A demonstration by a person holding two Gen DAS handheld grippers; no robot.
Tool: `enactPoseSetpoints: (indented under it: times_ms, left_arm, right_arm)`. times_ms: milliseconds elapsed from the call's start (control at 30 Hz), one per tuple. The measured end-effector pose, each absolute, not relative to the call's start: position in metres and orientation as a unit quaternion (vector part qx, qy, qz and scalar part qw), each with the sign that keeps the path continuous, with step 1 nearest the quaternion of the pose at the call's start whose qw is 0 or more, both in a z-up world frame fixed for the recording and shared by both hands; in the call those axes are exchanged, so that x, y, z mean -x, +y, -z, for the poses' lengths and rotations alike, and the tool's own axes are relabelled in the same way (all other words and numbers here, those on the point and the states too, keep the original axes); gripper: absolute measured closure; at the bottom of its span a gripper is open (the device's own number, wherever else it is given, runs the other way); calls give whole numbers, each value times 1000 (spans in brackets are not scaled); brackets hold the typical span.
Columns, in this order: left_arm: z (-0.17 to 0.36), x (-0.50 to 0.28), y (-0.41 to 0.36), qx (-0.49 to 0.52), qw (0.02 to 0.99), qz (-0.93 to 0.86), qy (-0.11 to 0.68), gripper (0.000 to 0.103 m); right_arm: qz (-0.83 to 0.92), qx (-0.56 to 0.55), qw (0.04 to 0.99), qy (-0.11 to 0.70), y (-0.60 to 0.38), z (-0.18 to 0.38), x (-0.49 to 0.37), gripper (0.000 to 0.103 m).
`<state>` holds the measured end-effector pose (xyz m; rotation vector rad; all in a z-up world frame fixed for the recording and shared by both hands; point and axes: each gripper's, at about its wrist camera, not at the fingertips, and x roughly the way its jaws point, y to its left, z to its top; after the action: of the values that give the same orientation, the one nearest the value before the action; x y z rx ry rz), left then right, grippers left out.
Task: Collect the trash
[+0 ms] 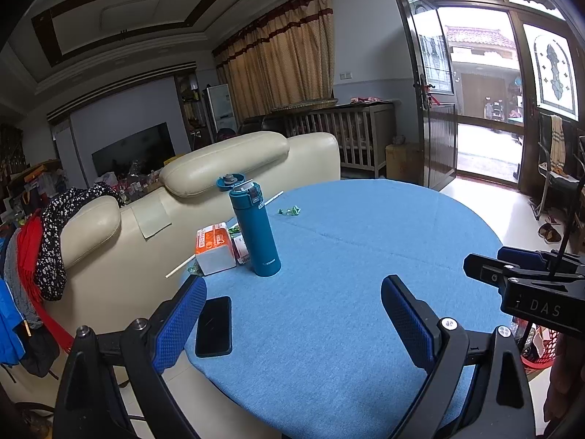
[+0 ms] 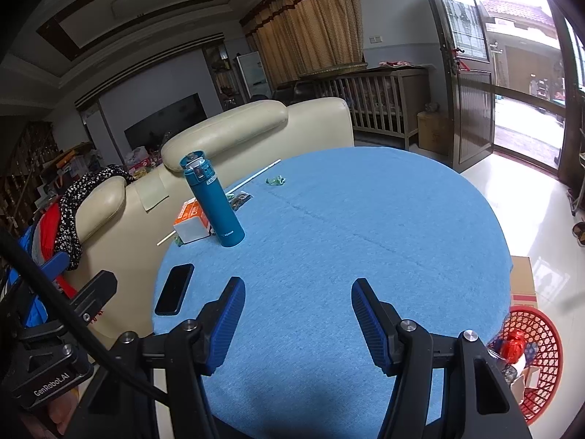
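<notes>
A green crumpled wrapper (image 1: 289,211) (image 2: 275,181) lies on the far side of the round blue table (image 1: 365,256) (image 2: 365,237). A dark wrapper (image 2: 239,199) and a white straw (image 2: 256,175) (image 1: 272,198) lie behind the teal bottle. A red mesh trash basket (image 2: 541,351) (image 1: 541,351) with trash in it stands on the floor at the table's right. My left gripper (image 1: 294,323) is open and empty over the near edge. My right gripper (image 2: 296,323) is open and empty over the near edge; it shows in the left wrist view (image 1: 512,278).
A teal bottle (image 1: 254,230) (image 2: 215,205) with open lid stands at the table's left, beside an orange-and-white box (image 1: 215,248) (image 2: 192,221). A black phone (image 1: 215,325) (image 2: 174,289) lies near the left edge. A cream sofa (image 1: 219,168) stands behind. A cardboard box (image 2: 523,281) is on the floor.
</notes>
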<state>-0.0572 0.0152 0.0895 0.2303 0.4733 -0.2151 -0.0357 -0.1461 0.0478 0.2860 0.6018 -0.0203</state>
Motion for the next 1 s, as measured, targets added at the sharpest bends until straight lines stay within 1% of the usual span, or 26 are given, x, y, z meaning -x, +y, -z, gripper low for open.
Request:
enactPoseSetpoints:
  times_ms: [1000]
  left_arm:
    - [-83,54,7,-115,955,129,242,7]
  right_arm:
    - [18,-138,944,299,-150,-39,32,38]
